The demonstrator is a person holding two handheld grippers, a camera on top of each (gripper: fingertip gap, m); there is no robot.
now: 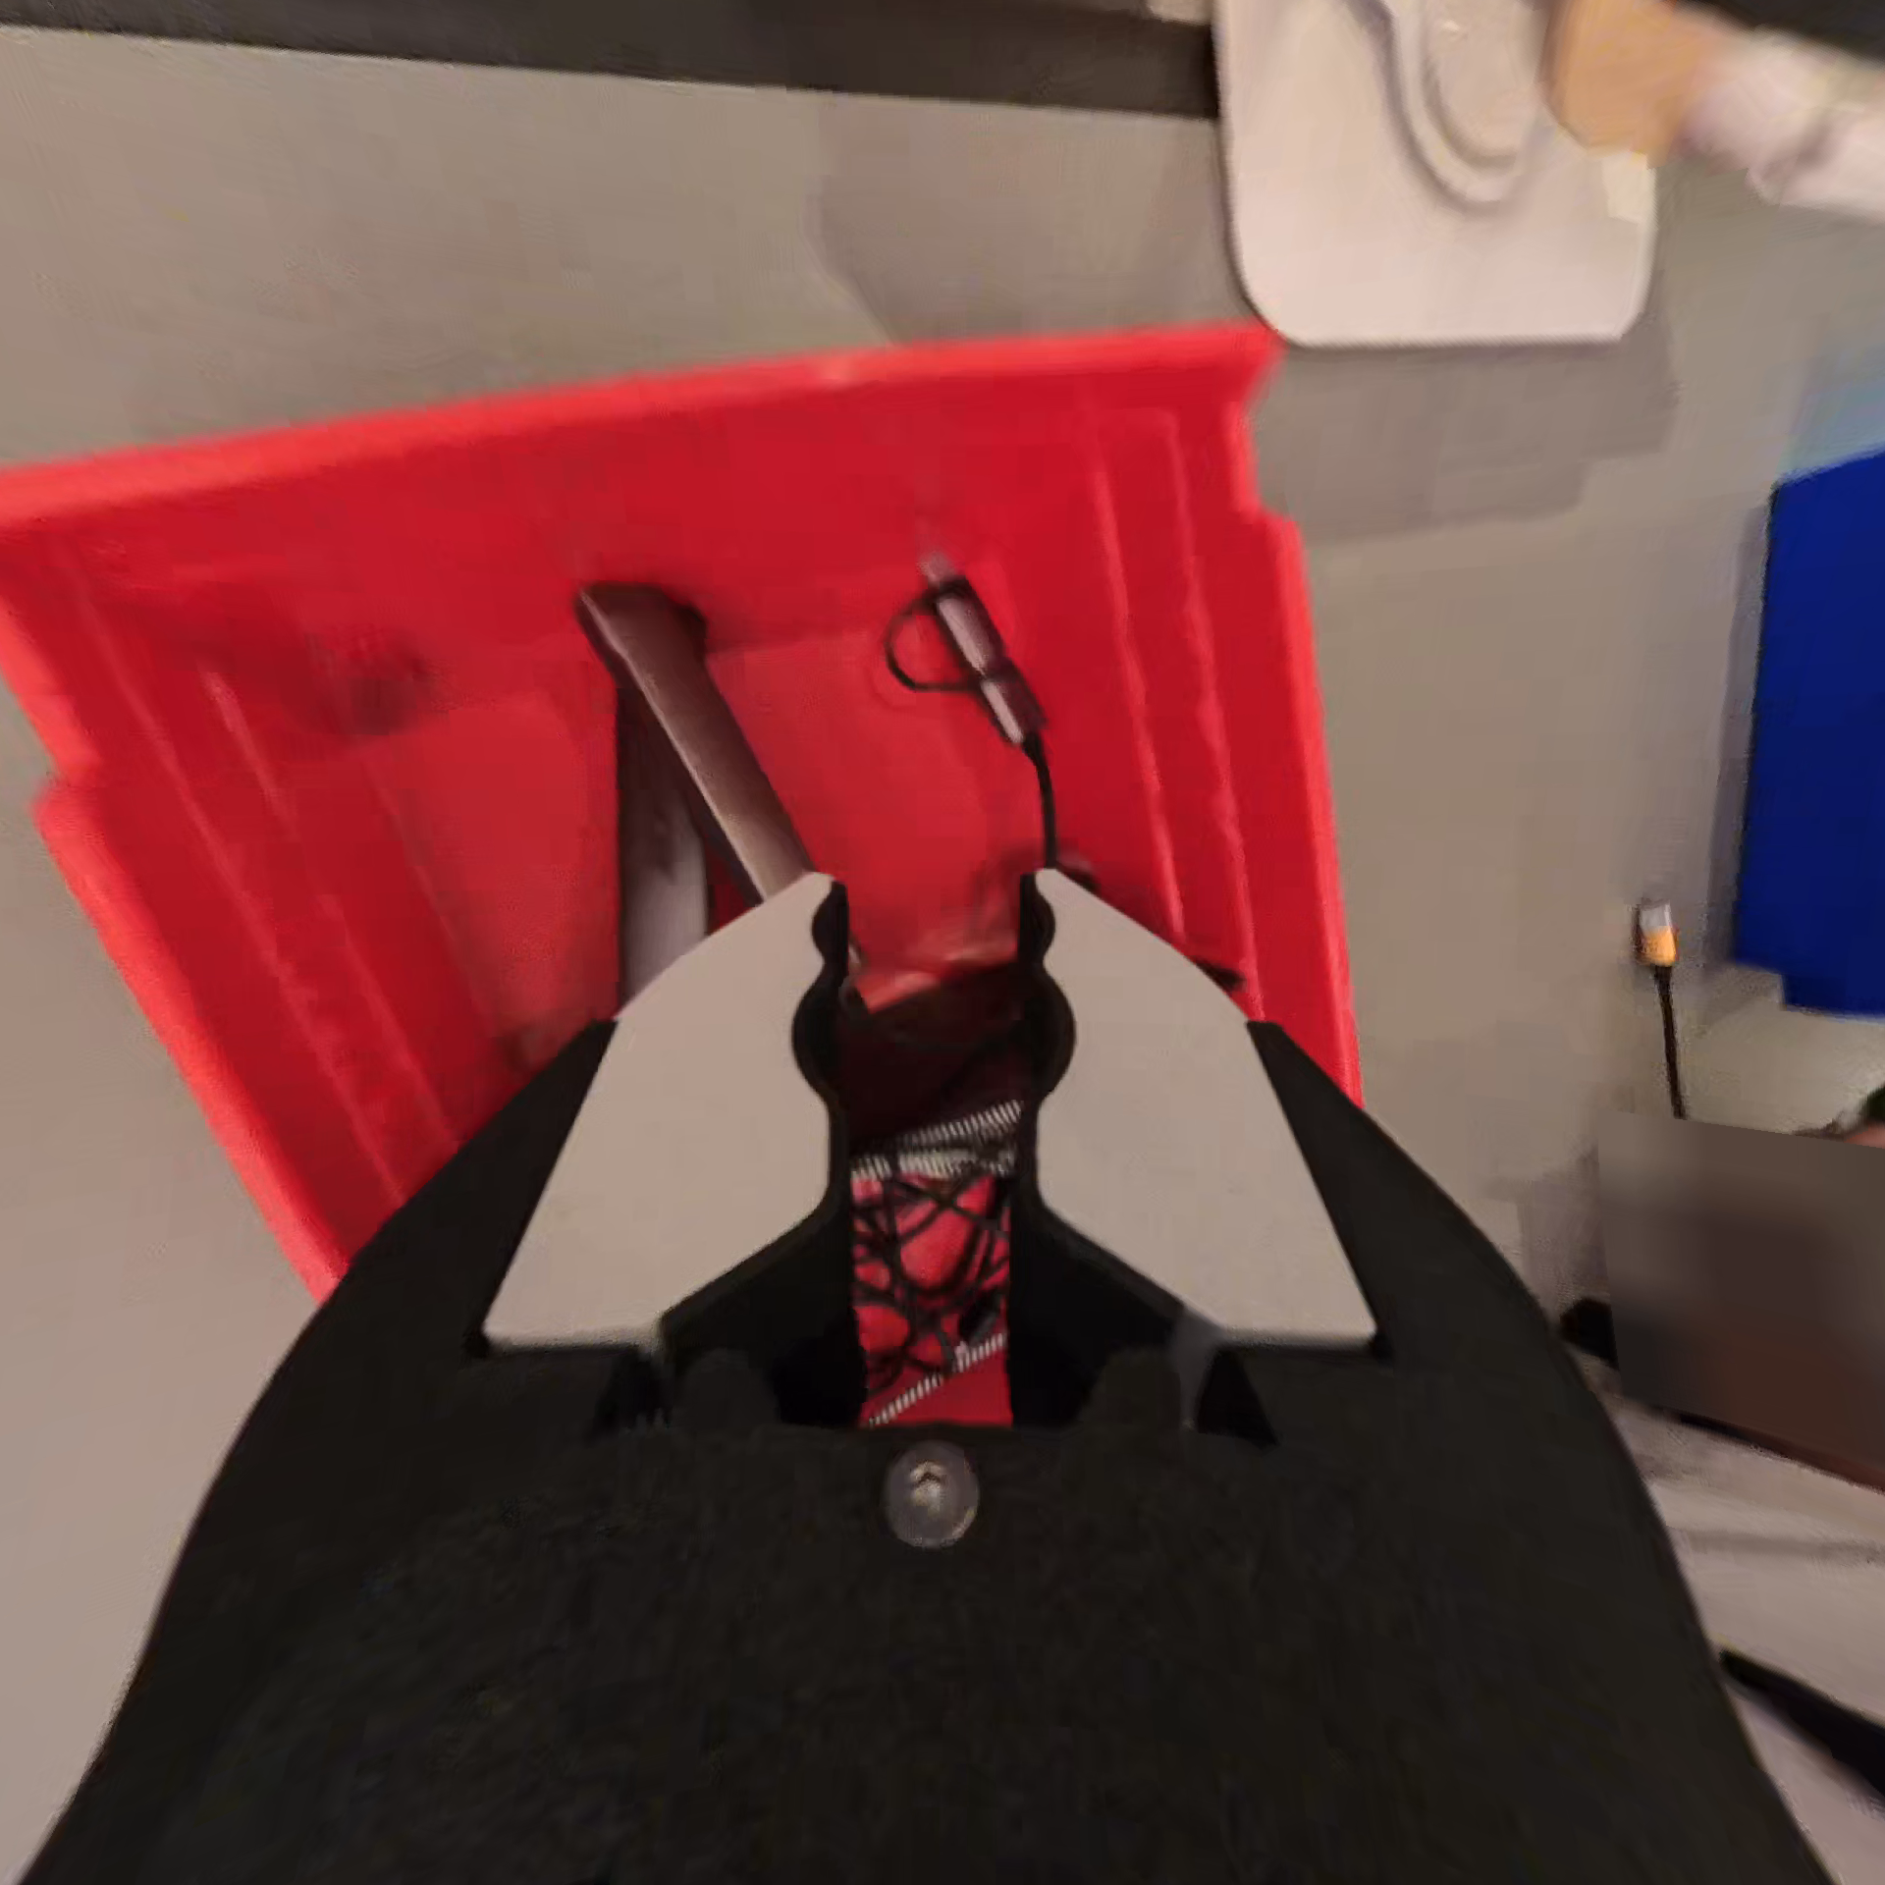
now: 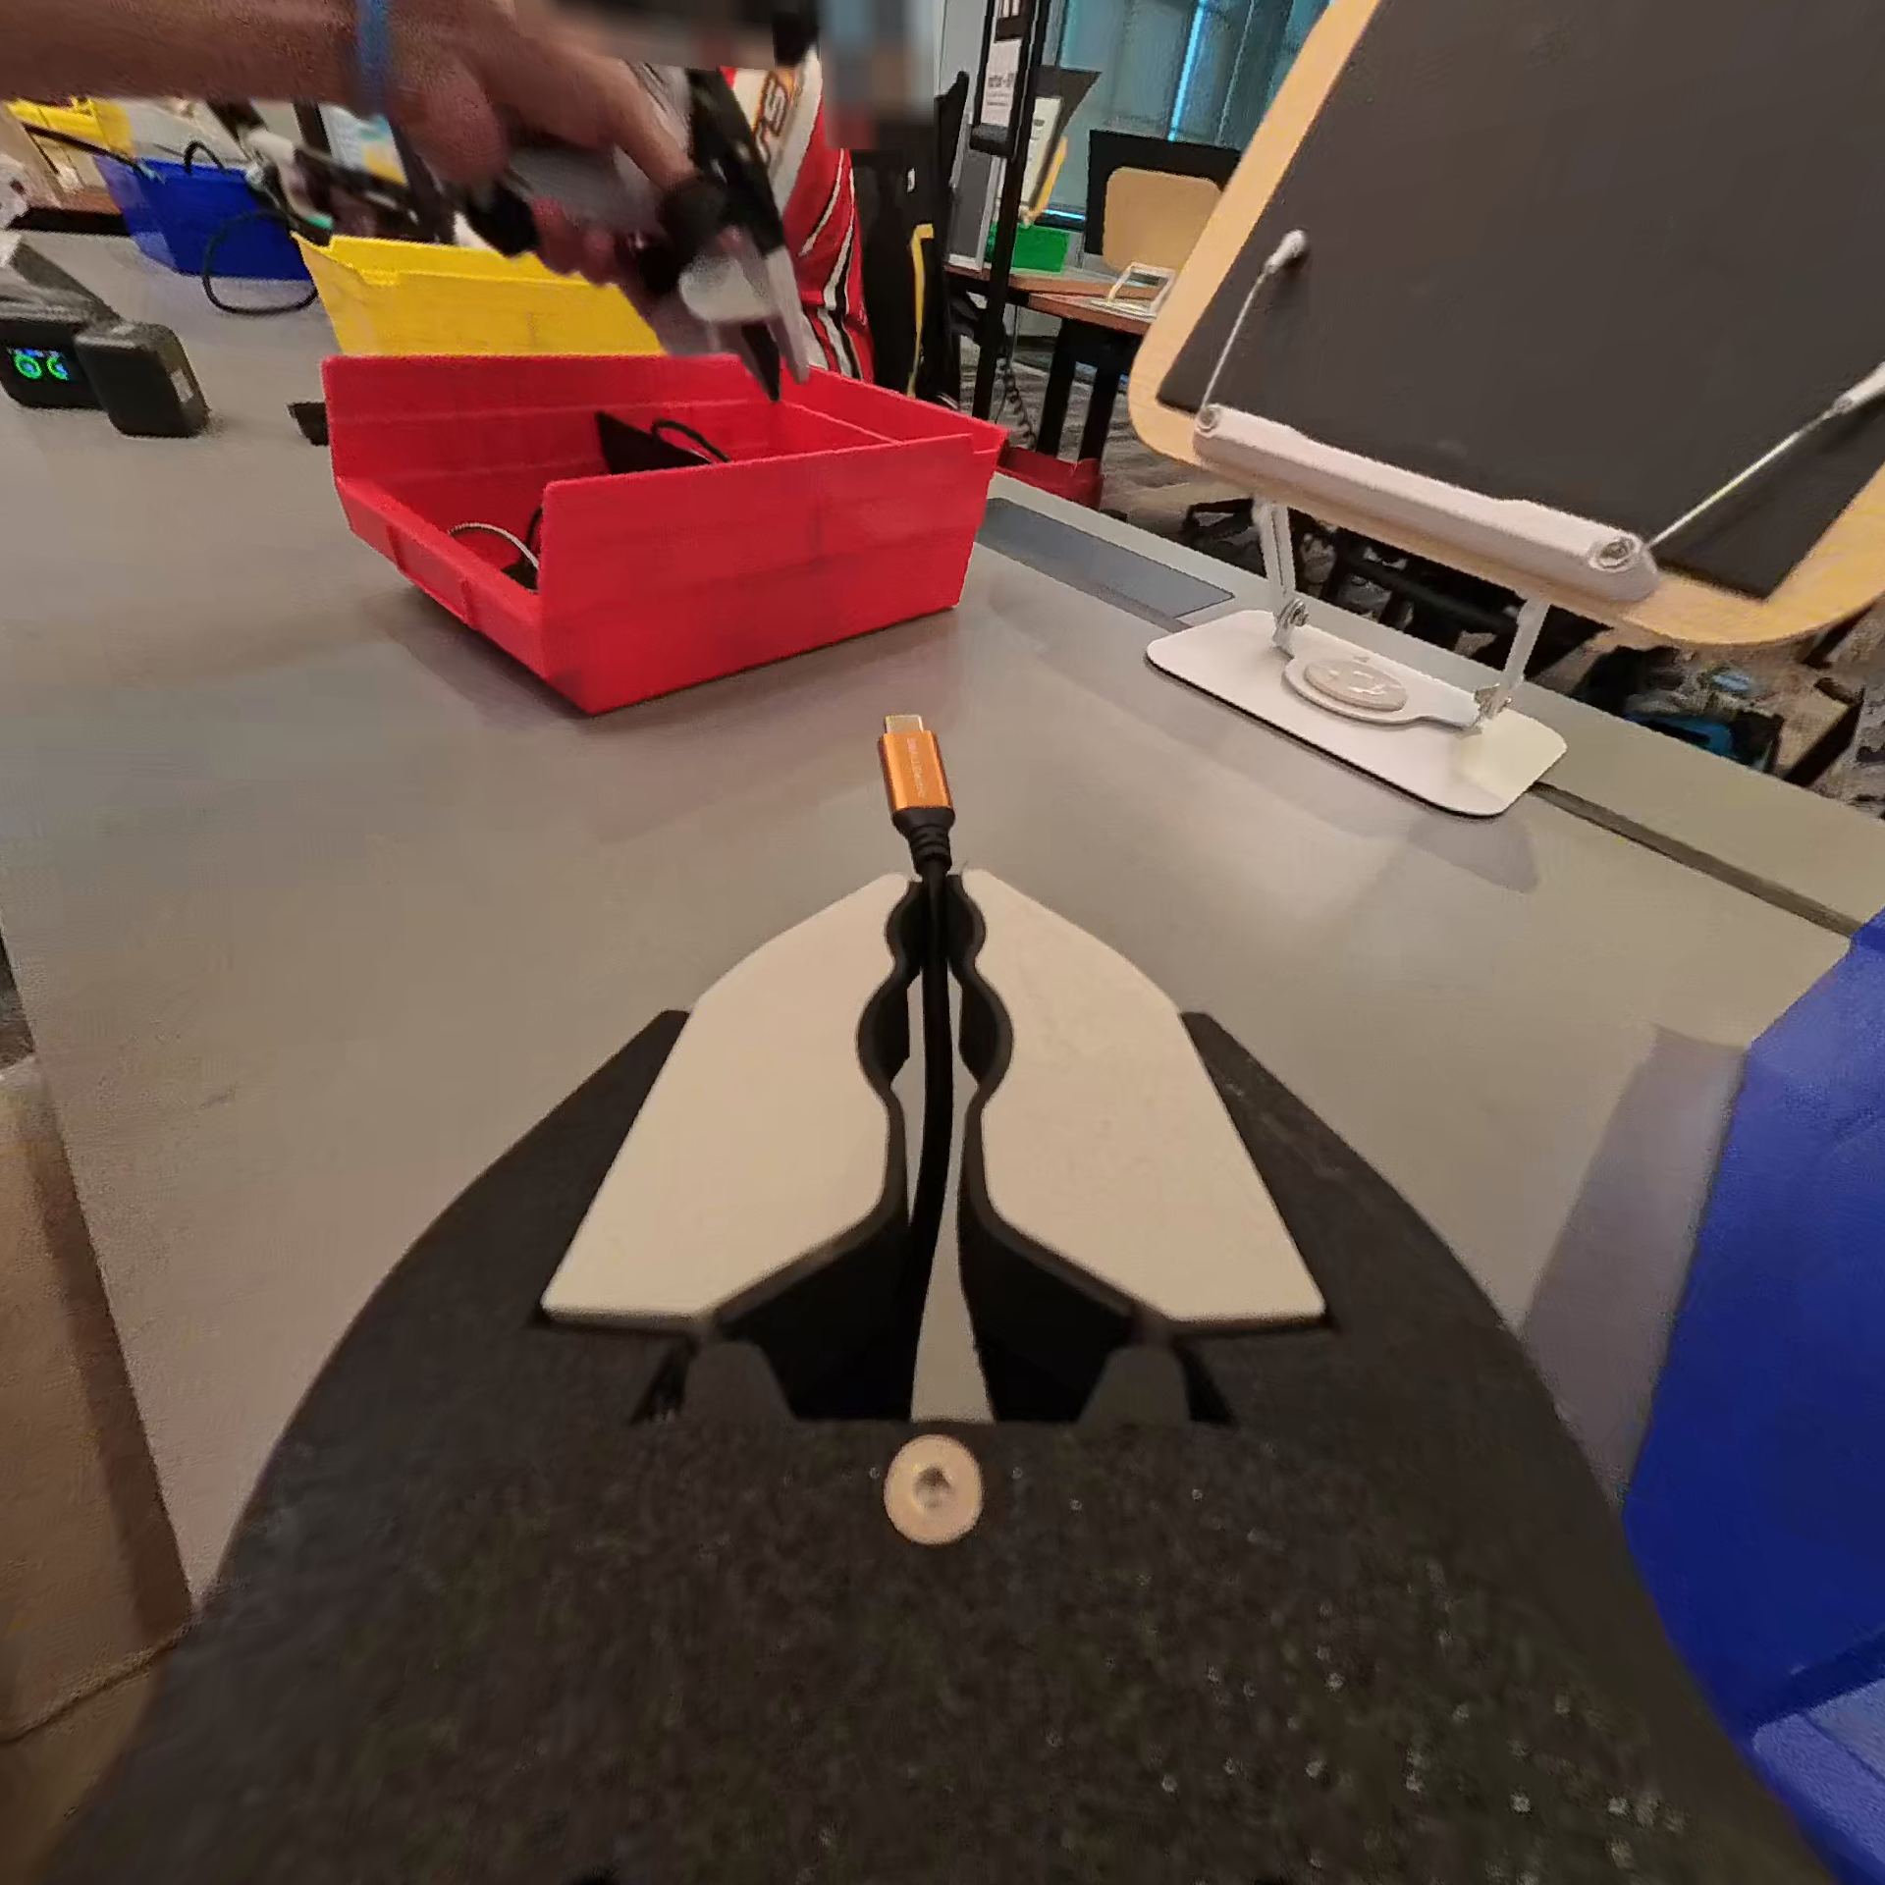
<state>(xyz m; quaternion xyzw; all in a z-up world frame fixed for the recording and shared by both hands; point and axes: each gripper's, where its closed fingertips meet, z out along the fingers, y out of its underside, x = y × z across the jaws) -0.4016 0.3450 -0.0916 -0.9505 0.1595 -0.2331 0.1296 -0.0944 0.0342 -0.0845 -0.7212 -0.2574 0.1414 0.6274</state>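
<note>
My right tongs [image 2: 930,877] pinch the black orange-tipped cable [image 2: 915,780] clear of the grey table [image 2: 306,867], while my left tongs [image 1: 933,893] hover spread over the red plastic bin [image 1: 408,612] at eleven o'clock.

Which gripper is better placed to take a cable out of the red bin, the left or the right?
Probably the left. The left gripper hangs open directly over the red bin, above its cables. The right gripper is shut on an orange-plug cable, short of the bin.
</note>
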